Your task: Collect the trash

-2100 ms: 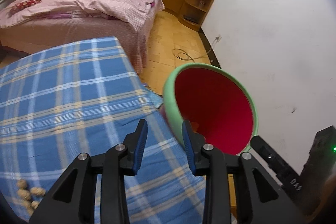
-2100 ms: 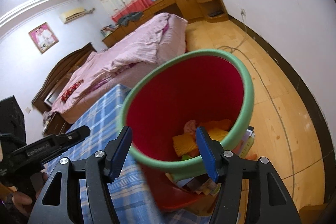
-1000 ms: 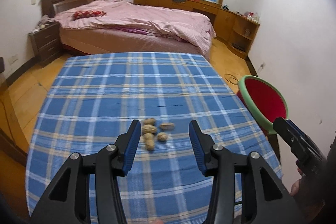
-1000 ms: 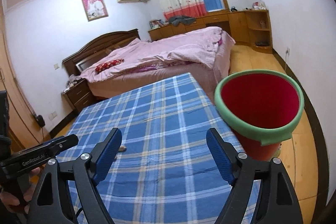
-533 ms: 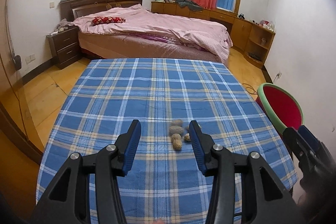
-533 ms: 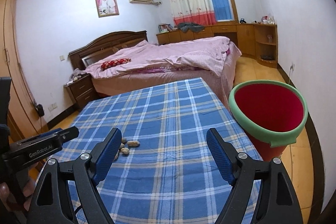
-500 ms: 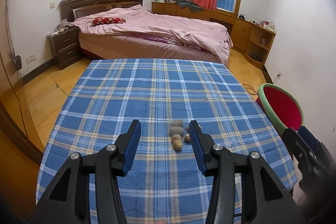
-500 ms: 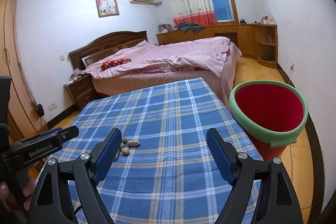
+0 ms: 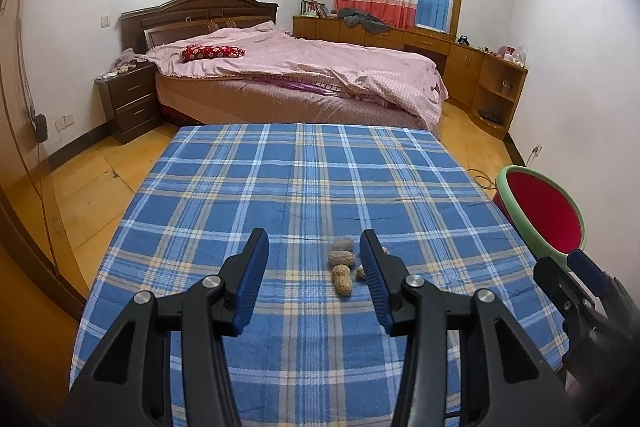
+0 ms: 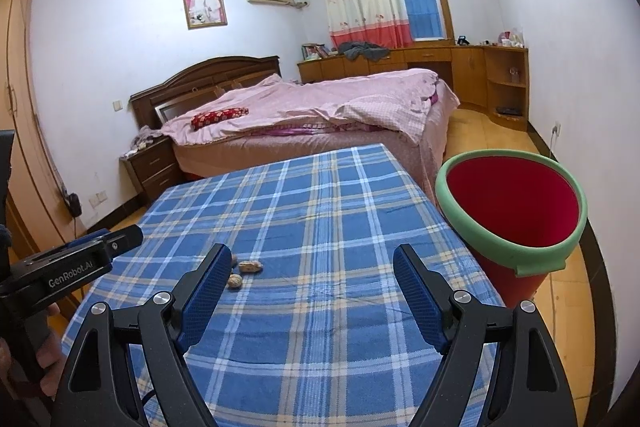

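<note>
Peanut shells (image 9: 343, 267) clustered on plaid cloth (image 9: 280, 195), nearest lying lengthwise away, both claws (image 9: 313, 267) (image 10: 310, 291) parted, empty.

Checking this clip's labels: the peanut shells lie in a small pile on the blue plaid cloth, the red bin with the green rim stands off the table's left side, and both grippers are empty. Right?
Not quite. The red bin stands off the table's right side, not its left, as the right wrist view shows. The rest holds: peanut shells piled on the blue plaid cloth, left gripper and right gripper empty.
</note>
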`<state>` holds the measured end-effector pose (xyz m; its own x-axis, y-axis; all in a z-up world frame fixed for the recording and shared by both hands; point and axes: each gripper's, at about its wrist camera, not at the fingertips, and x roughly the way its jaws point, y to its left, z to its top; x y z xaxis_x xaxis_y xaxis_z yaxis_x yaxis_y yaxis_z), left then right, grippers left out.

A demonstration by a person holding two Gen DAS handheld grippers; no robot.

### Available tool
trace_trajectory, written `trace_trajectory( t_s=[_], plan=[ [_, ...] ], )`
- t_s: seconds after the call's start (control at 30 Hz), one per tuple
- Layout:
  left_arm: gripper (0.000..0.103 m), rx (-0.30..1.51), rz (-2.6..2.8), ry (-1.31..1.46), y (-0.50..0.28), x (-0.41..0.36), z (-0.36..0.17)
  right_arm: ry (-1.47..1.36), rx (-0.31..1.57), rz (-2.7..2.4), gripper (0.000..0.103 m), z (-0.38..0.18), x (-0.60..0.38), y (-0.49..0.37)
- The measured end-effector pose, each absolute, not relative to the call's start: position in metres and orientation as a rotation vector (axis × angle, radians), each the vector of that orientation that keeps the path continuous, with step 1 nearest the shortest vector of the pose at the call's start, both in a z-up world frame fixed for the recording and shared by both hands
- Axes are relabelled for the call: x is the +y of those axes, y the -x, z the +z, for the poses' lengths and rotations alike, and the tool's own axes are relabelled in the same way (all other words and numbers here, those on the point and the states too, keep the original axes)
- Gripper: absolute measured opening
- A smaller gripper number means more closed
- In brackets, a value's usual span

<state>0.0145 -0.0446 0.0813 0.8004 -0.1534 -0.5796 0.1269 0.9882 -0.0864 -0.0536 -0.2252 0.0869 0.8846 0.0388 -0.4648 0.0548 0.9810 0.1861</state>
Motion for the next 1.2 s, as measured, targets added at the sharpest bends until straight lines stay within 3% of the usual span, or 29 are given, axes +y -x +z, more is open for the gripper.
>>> trace_trajectory(
  t_s=[1.2],
  plan=[
    [0.047, 0.608, -0.125, 0.033, -0.0103, -0.0450, 0.0846, -0.221, 0.477, -0.023, 0.084, 0.0847, -0.2268, 0.0561]
  ],
)
